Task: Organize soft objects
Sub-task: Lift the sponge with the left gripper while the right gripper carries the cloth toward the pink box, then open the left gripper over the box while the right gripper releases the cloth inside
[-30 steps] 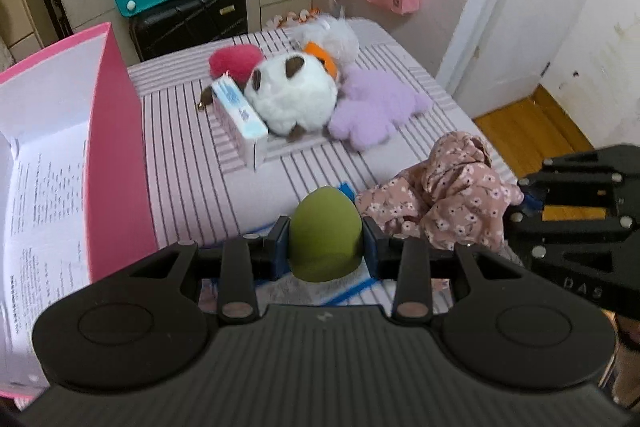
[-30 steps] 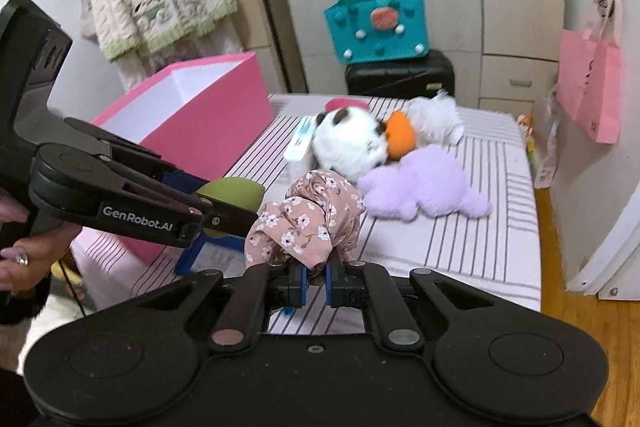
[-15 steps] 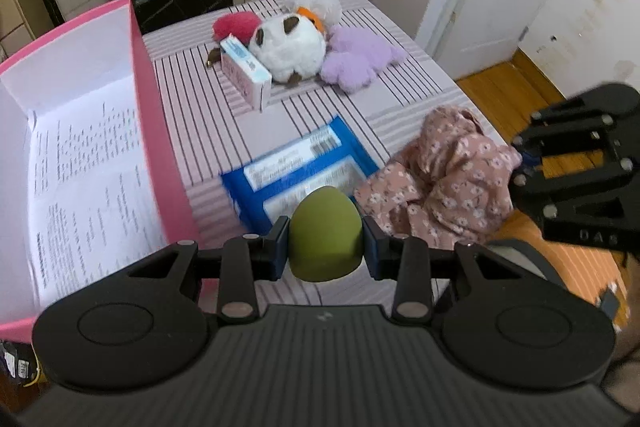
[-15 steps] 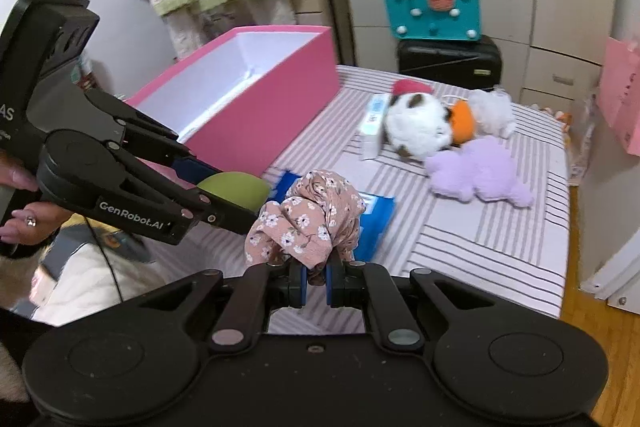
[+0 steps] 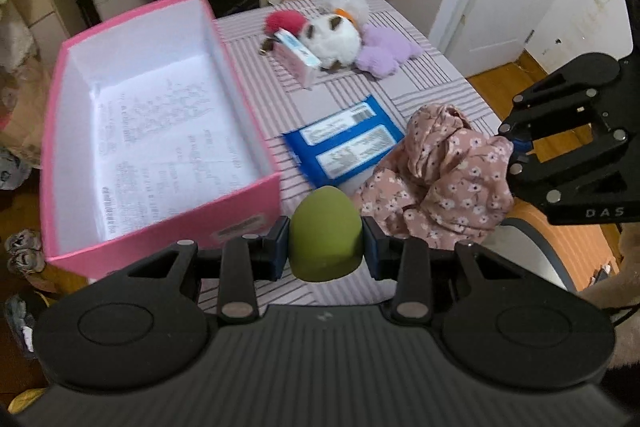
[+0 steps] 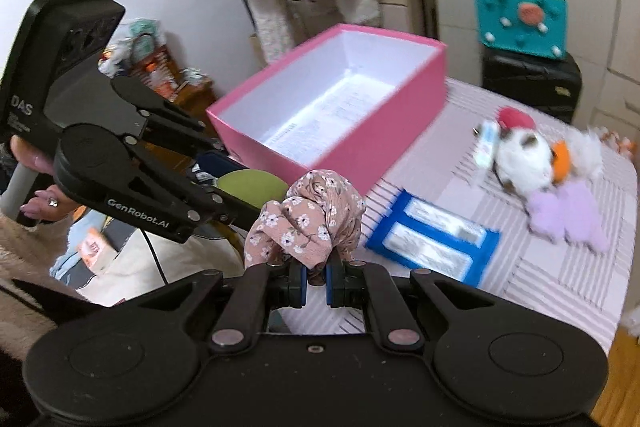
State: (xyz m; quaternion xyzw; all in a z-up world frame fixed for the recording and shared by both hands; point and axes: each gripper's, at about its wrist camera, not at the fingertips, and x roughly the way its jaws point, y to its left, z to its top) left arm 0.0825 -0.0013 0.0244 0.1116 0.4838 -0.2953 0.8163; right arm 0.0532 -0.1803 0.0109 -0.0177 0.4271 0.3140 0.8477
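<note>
Left wrist view: a green sponge (image 5: 326,233), egg-shaped, is clamped between the blue pads of the left gripper (image 5: 326,253) at lower centre, tip pointing away from the camera. A pink box (image 5: 248,215), open, white inside with printed paper on its floor, is seen at left centre on a striped bed (image 5: 436,67). A blue packet (image 5: 346,143) lies flat at mid-frame, just right of the box. A floral cloth (image 5: 440,171) is bunched at right centre, held up by the right gripper (image 5: 516,151) entering from the right edge. A cluster of plush toys (image 5: 340,35) and a small carton (image 5: 298,57) are noted at upper centre, well apart from the box.

Right wrist view: the right gripper's jaws are nearly together, pinched on a fold of the floral cloth at lower centre, which rises above them. The left gripper with the sponge is seen at left centre, just beside the cloth; a hand (image 6: 38,187) grips its handle at the left edge. The box is at upper centre, behind both loads.
</note>
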